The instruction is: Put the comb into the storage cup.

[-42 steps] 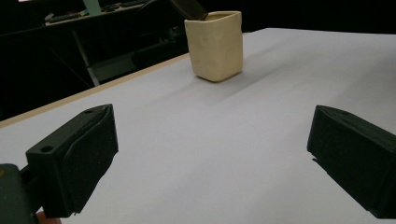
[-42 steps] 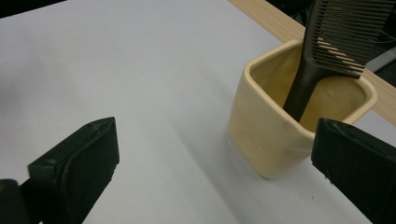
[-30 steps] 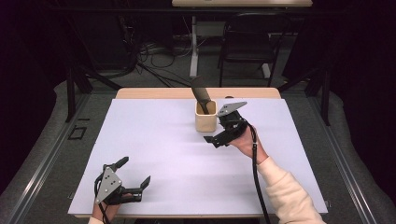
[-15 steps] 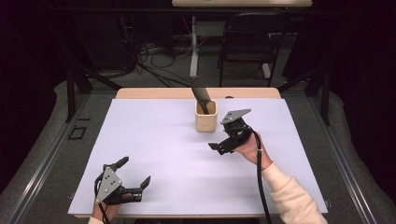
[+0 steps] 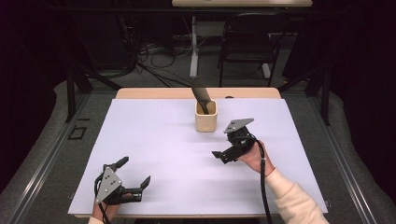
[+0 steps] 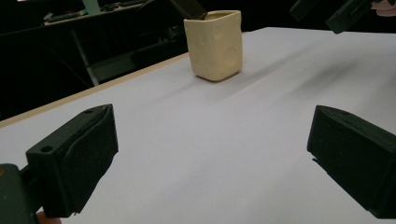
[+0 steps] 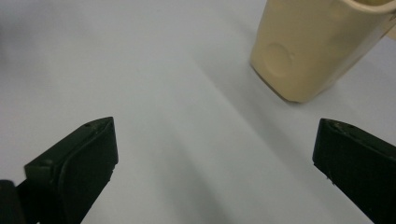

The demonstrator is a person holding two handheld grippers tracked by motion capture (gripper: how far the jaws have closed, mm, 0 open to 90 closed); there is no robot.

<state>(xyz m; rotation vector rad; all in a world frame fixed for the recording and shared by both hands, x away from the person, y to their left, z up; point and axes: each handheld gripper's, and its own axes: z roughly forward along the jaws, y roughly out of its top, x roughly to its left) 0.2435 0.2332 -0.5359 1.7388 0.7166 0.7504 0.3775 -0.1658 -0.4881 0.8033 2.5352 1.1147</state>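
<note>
A cream square cup [image 5: 206,122] stands on the white table sheet [image 5: 159,135], toward the back middle. A dark flat utensil [image 5: 201,93] leans out of it to the back left. My right gripper [image 5: 223,156] hovers open and holds nothing, a little in front of the cup and to its right. Its own view has the cup [image 7: 317,46] at the upper right, beyond its spread jaws [image 7: 215,168]. My left gripper [image 5: 135,171] rests open near the front left edge, empty. From there the cup [image 6: 215,44] and the right gripper [image 6: 327,11] appear far ahead.
A wooden table edge [image 5: 154,93] runs behind the white sheet. Beyond the table stand a dark chair [image 5: 247,42], cables [image 5: 154,51] and stand legs on the floor. A black cable [image 5: 264,182] trails from the right gripper along the sleeve.
My right gripper has drawn back from beside the cup toward the front, open all the while. The left gripper, the cup and the utensil have stayed put.
</note>
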